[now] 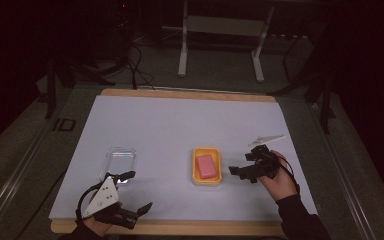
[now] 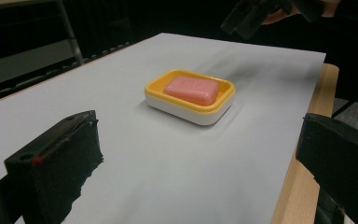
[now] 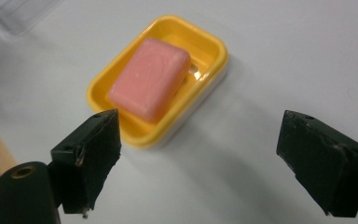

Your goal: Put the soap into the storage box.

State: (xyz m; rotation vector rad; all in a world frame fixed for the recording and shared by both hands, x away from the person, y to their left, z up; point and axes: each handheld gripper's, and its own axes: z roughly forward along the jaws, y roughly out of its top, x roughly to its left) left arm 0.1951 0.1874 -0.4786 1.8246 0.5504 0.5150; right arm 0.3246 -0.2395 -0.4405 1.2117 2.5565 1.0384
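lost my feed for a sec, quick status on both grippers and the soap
Left gripper open, empty. Right gripper open, empty, beside yellow plastic soap dish. Pink soap bar lying in dish. Clear plastic lid off to left, nothing blocking.

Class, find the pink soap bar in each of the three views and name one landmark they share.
High view: pink soap bar, centre-right of the table.
Left gripper view: upper middle.
Right gripper view: upper left of centre.
Shared landmark: the yellow dish that holds it.

Pink rectangular soap bar (image 1: 205, 166) lying flat inside a yellow plastic soap dish with white base (image 1: 194, 177), toward the worktop's near edge, right of centre.
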